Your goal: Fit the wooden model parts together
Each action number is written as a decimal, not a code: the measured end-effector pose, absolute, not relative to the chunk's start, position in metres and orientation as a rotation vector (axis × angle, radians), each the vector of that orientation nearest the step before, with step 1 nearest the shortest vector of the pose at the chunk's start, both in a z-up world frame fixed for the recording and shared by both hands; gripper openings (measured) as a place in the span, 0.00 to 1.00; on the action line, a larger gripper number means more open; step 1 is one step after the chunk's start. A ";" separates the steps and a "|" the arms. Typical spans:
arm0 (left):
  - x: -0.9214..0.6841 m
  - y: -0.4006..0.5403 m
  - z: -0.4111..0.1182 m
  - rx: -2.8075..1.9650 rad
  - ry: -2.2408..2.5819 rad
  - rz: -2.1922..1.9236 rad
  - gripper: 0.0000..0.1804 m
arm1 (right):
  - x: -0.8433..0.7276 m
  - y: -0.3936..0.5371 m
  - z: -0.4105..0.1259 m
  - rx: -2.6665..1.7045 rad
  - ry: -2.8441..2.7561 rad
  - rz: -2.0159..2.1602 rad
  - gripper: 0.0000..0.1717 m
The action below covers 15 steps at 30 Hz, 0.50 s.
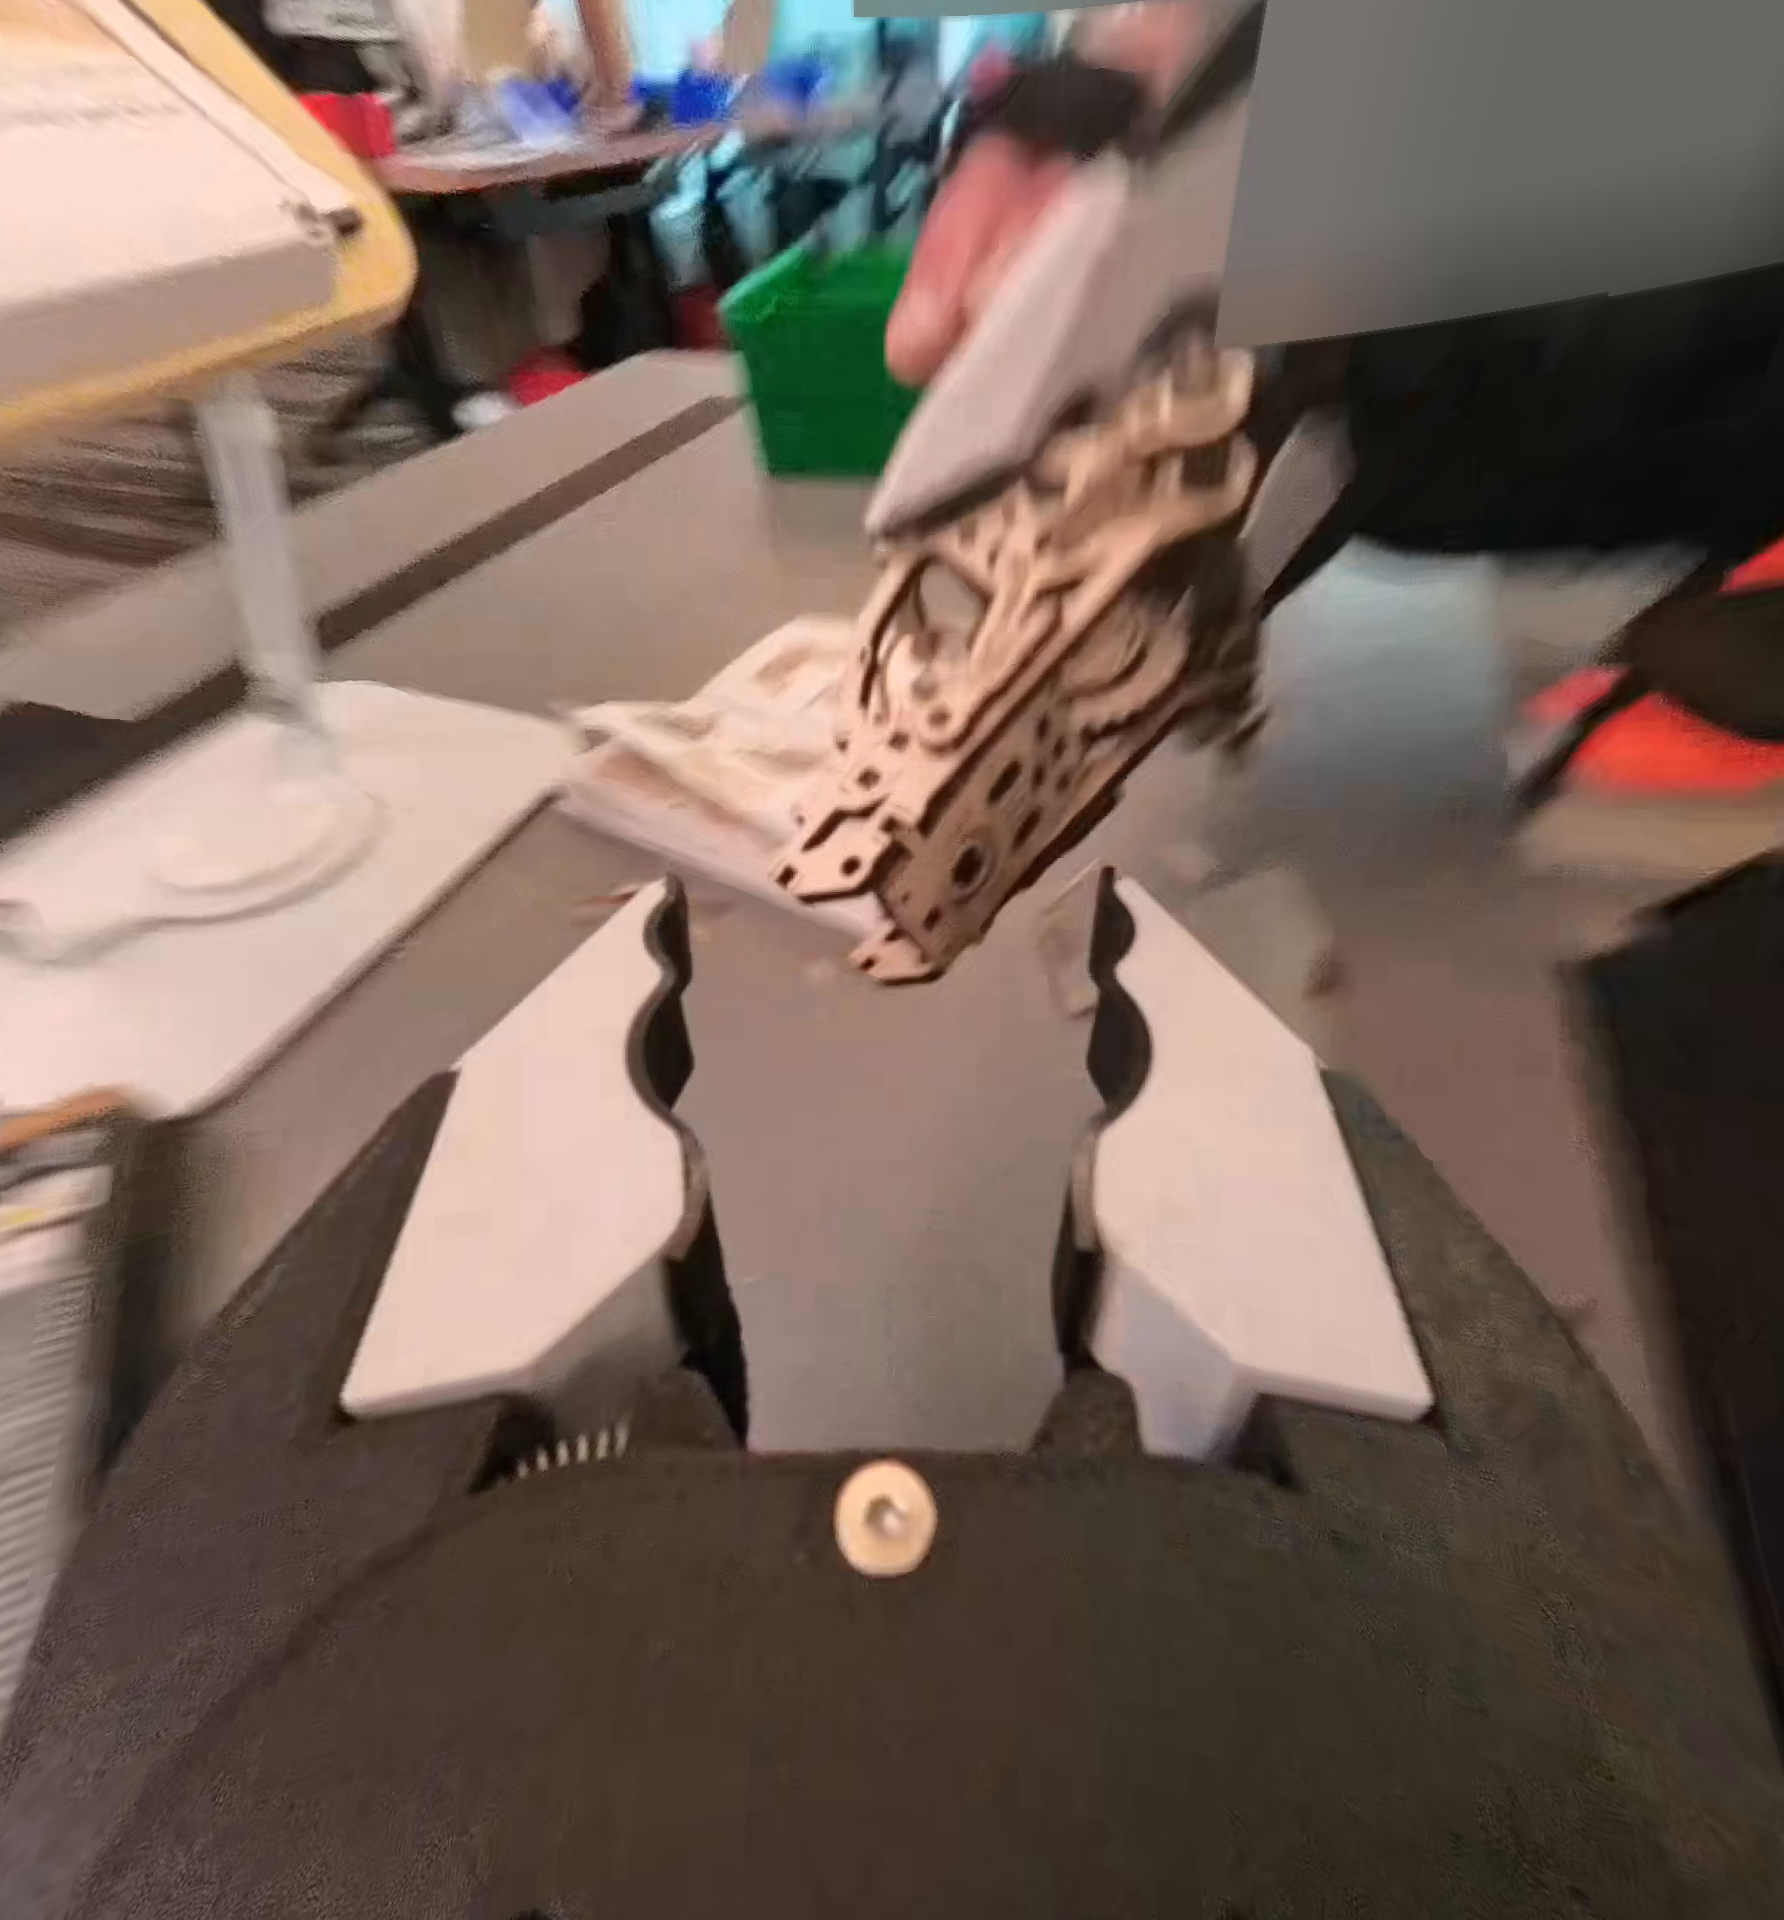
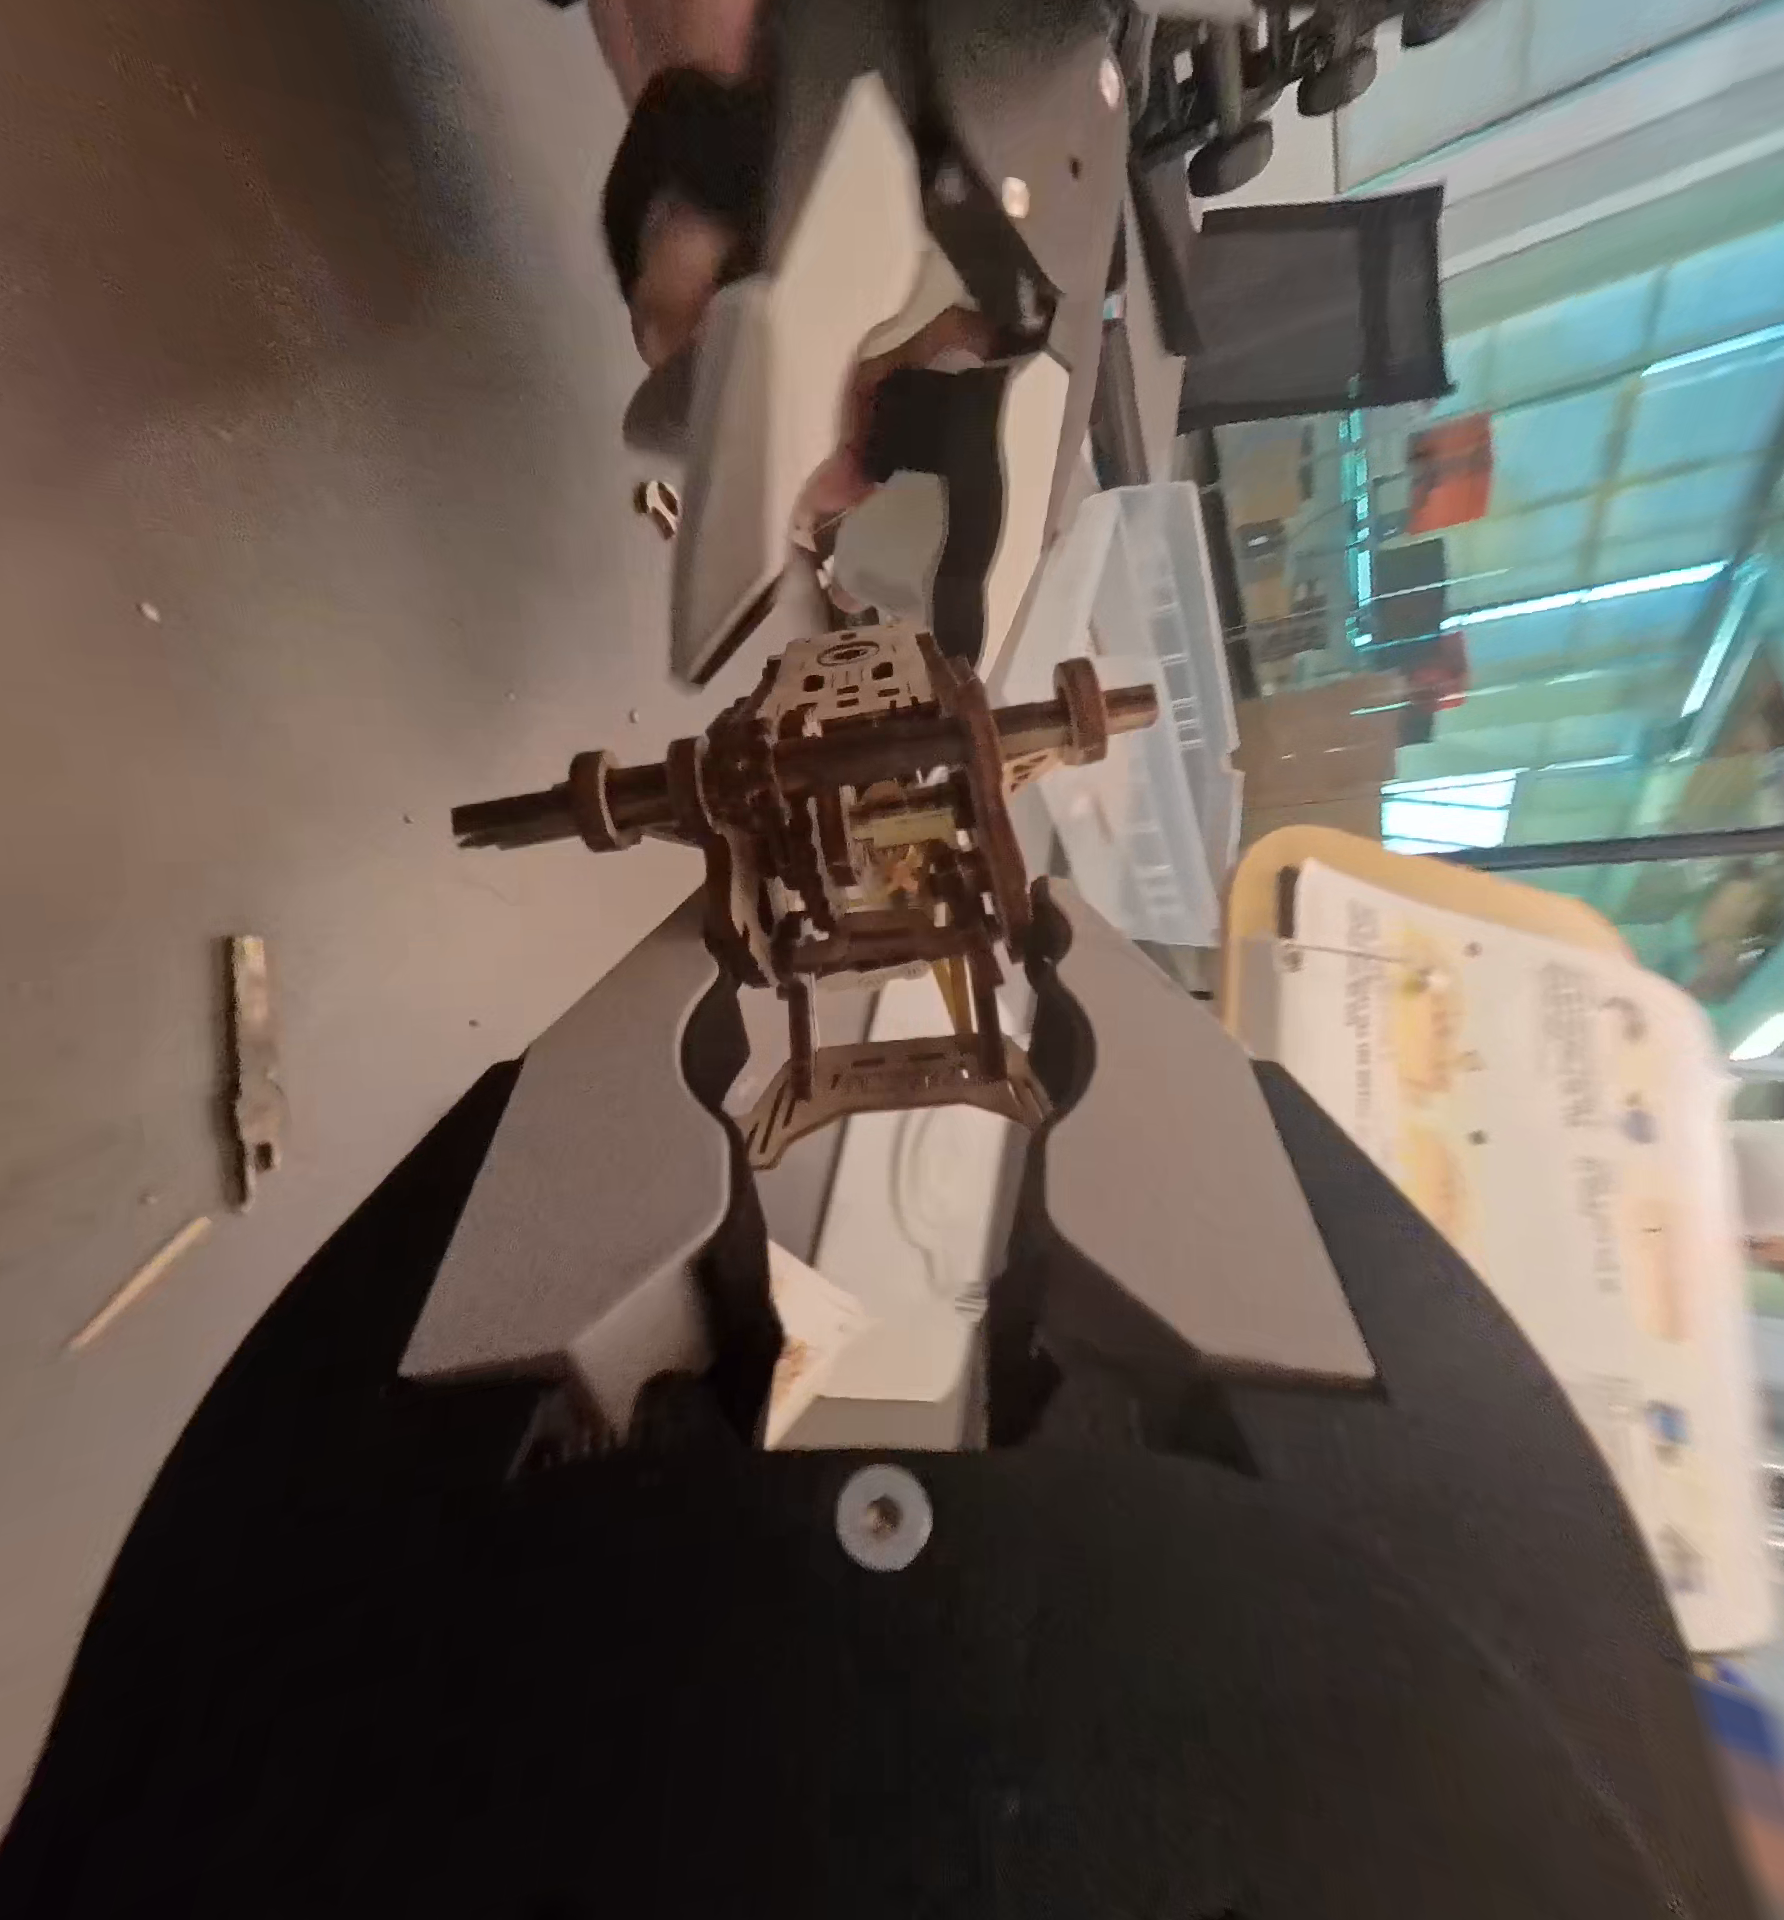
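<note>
The wooden model [image 2: 846, 790] is a laser-cut block with a dark axle through it. My right gripper [image 2: 883, 925] is shut on its frame, with both pads pressed on its sides, and holds it above the grey table [image 2: 244, 520]. In the left wrist view the model [image 1: 1023, 675] hangs tilted from the right gripper's grey finger [image 1: 1013, 395]. My left gripper [image 1: 890, 888] is open wide just below the model's lower end and does not touch it. One of its fingers [image 2: 727, 499] shows beyond the model in the right wrist view.
A clipboard with instruction sheets [image 1: 119, 208] stands on a clear stand [image 1: 244, 810] at the left. A crumpled pale bag [image 1: 722, 748] lies behind the model. A loose wooden strip [image 2: 249, 1070] and a toothpick [image 2: 140, 1283] lie on the table. A green bin [image 1: 826, 353] stands farther back. Spacing between my two grippers at the tips: around 4 cm.
</note>
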<state>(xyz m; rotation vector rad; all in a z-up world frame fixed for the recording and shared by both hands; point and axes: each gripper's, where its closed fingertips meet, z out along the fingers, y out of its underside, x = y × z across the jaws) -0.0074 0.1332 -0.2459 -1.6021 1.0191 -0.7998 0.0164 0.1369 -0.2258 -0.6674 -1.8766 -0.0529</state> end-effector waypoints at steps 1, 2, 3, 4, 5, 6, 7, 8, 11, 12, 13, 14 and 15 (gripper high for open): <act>-0.008 0.127 -0.231 -1.586 0.937 -0.997 0.45 | 0.016 0.134 -0.223 -0.622 -1.872 -0.101 0.30; -0.010 0.125 -0.217 -1.555 0.853 -1.156 0.45 | 0.016 0.131 -0.222 -0.574 -1.874 -0.145 0.30; -0.013 0.126 -0.209 -1.540 0.769 -1.271 0.46 | 0.017 0.127 -0.222 -0.523 -1.880 -0.190 0.30; -0.013 0.126 -0.205 -1.545 0.702 -1.381 0.48 | 0.016 0.123 -0.220 -0.472 -1.879 -0.230 0.30; -0.011 0.127 -0.207 -1.573 0.641 -1.486 0.49 | 0.016 0.118 -0.218 -0.423 -1.878 -0.257 0.30; -0.008 0.127 -0.212 -1.606 0.592 -1.584 0.47 | 0.016 0.114 -0.216 -0.379 -1.874 -0.286 0.30; -0.002 0.123 -0.215 -1.612 0.574 -1.684 0.46 | 0.016 0.111 -0.214 -0.338 -1.868 -0.315 0.30; 0.004 0.118 -0.218 -1.620 0.569 -1.763 0.43 | 0.016 0.107 -0.213 -0.302 -1.874 -0.330 0.30; 0.019 0.102 -0.217 -1.576 0.586 -1.919 0.31 | 0.015 0.098 -0.214 -0.208 -1.887 -0.356 0.30; 0.022 0.101 -0.218 -1.586 0.589 -1.916 0.28 | 0.016 0.096 -0.216 -0.187 -1.897 -0.358 0.30; 0.025 0.095 -0.218 -1.580 0.622 -1.944 0.26 | 0.016 0.096 -0.217 -0.172 -1.899 -0.363 0.30; 0.025 0.097 -0.218 -1.578 0.616 -1.928 0.21 | 0.017 0.096 -0.219 -0.168 -1.897 -0.368 0.30; 0.025 0.099 -0.217 -1.572 0.609 -1.886 0.18 | 0.018 0.098 -0.220 -0.176 -1.893 -0.369 0.30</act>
